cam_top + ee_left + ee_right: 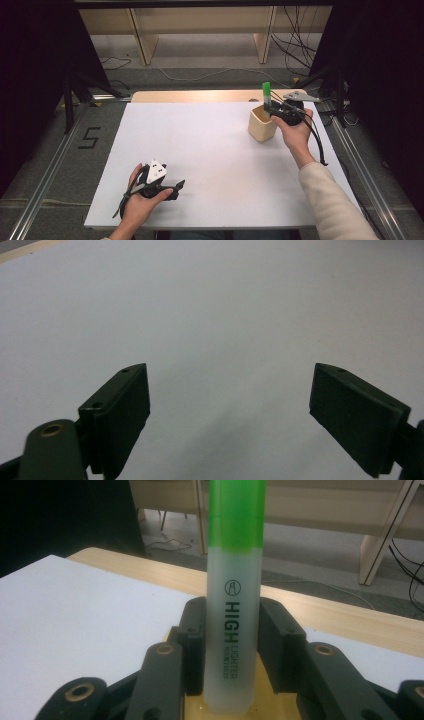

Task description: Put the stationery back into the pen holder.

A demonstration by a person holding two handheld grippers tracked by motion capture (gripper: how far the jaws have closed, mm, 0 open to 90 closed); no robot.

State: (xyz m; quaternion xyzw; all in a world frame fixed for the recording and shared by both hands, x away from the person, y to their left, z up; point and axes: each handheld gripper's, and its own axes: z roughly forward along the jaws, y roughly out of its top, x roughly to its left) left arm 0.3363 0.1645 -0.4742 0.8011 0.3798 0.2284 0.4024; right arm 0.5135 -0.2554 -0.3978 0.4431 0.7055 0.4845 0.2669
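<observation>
At about two o'clock on the white table (pixel 210 150), the right gripper (pixel 274 109) has its jaws closed on a green highlighter (pixel 234 595), holding it upright, cap up, over the mouth of a pale wooden cup (pixel 262 126). At about seven o'clock the left gripper (pixel 230 410) rests low over bare tabletop, jaws spread wide and holding nothing.

We read "HIGH" in bold dark capitals, "LIGHTER" smaller beside it, running lengthwise down highlighter (pixel 233 605) barrel; round logo above; finer print alongside too small. We also read "5" in black tape on floor (pixel 89 137).
</observation>
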